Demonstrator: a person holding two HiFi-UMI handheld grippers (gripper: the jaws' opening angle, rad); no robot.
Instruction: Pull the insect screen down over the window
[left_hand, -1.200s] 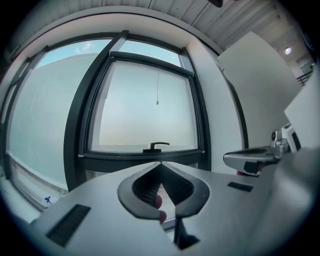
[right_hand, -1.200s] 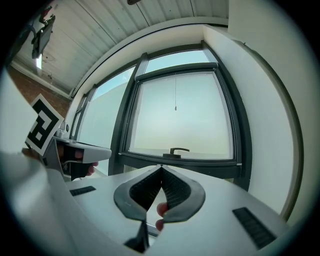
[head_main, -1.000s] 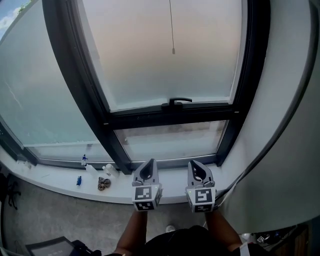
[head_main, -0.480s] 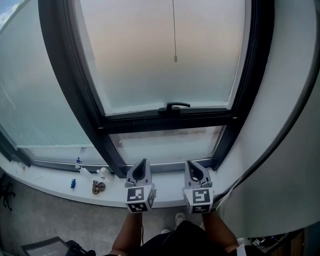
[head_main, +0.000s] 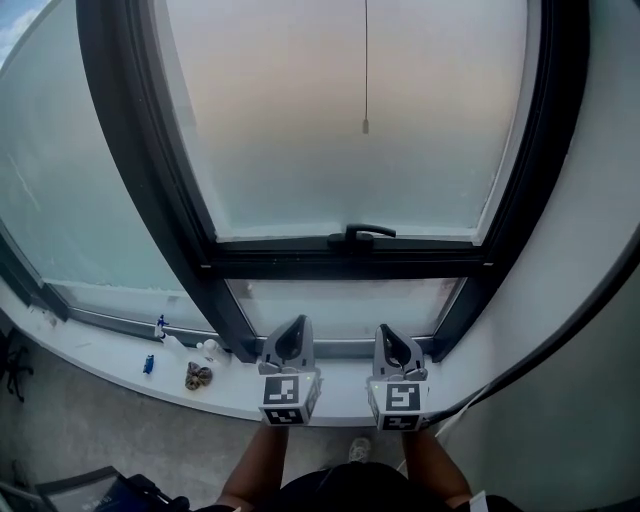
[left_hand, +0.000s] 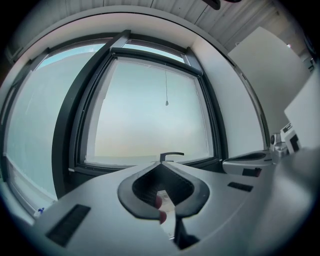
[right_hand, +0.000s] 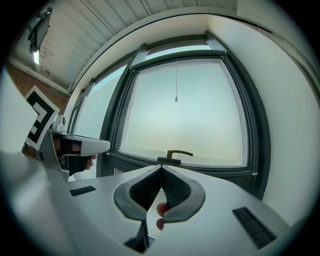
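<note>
A thin pull cord (head_main: 365, 60) with a small weight (head_main: 365, 127) at its end hangs down in front of the frosted window pane (head_main: 340, 130); the cord's weight (left_hand: 166, 103) also shows in the left gripper view and, as the weight (right_hand: 176, 99), in the right gripper view. A dark window handle (head_main: 363, 233) sits on the frame's lower bar. My left gripper (head_main: 296, 330) and right gripper (head_main: 388, 335) are side by side low in front of the sill, well below the cord. Both are shut with nothing between them.
A dark window frame (head_main: 150, 170) divides the panes. The white sill (head_main: 120, 375) carries small items: a blue object (head_main: 148, 364), a brown clump (head_main: 198, 376), a white piece (head_main: 210, 350). A white wall (head_main: 590, 250) rises at the right.
The view has tilted and shifted, so the window handle and cord weight sit a little to the right and lower in frame. Both grippers stay shut, side by side, near the sill.
</note>
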